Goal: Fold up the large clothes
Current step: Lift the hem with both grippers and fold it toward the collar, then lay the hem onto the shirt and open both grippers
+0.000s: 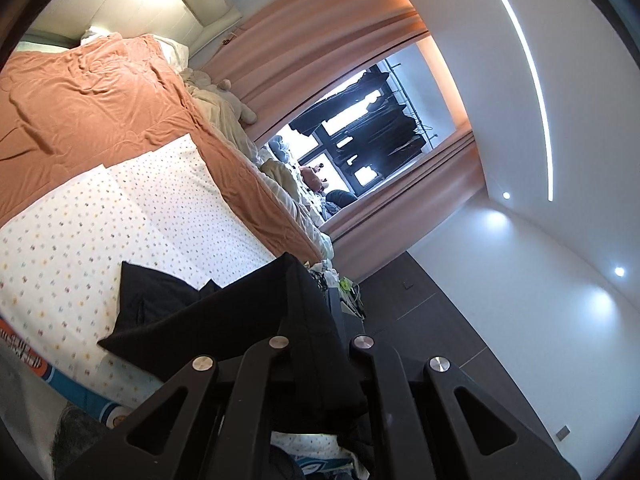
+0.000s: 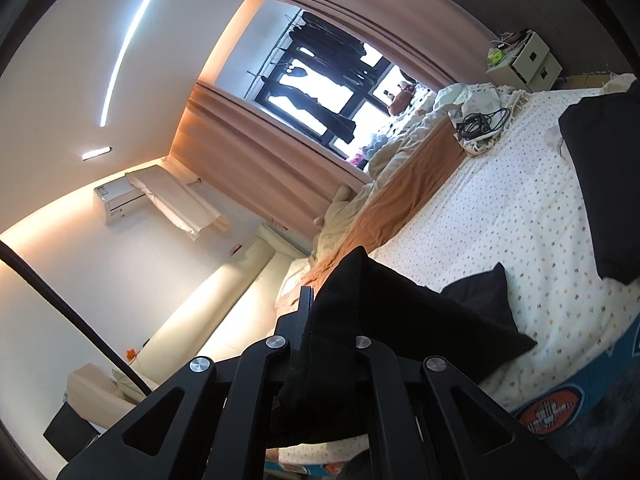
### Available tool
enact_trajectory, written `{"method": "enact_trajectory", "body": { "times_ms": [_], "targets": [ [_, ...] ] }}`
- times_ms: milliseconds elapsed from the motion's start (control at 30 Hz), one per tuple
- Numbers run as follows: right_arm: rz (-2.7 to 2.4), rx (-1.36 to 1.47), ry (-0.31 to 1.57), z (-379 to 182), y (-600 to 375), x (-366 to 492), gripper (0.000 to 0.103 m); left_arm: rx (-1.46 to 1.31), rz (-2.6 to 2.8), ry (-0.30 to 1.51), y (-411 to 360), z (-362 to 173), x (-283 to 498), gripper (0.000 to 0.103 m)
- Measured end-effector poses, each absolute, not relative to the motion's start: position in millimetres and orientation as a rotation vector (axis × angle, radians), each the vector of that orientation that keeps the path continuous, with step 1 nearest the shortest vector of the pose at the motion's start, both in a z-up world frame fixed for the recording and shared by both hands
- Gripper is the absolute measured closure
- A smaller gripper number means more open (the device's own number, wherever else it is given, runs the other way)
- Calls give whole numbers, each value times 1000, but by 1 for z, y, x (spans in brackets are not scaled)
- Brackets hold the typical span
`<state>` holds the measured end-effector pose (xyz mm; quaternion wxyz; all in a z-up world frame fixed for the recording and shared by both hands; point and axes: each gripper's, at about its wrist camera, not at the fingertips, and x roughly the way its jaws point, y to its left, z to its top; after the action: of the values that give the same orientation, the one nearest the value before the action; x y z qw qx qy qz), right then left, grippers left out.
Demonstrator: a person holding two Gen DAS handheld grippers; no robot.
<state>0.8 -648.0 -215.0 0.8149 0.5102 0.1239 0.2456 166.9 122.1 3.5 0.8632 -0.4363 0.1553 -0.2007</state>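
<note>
Black cloth garment (image 1: 224, 320), large and matte, lies partly on the white dotted bedsheet (image 1: 160, 216), with two edges lifted off it. Left gripper (image 1: 316, 320) is clamped on one raised edge; right gripper (image 2: 320, 312) is clamped on another. Judged step: carrying a fold across the bed. Next move calls for keeping both held edges level and taut, then laying them squarely onto the flat portion. Fabric appears limp, with soft creases and one pointed corner resting on the sheet.
</note>
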Motion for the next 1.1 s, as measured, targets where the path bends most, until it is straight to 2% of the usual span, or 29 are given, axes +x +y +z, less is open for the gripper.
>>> {"method": "enact_trajectory", "body": {
  "times_ms": [667,1100],
  "targets": [
    [454,1135,415,-222,-614,174,102,-976,-347,497,125,-45,347,97],
    [375,1188,601,-271,-578,248,101,-1047,-221,664,132,-141,420,97]
  ]
}}
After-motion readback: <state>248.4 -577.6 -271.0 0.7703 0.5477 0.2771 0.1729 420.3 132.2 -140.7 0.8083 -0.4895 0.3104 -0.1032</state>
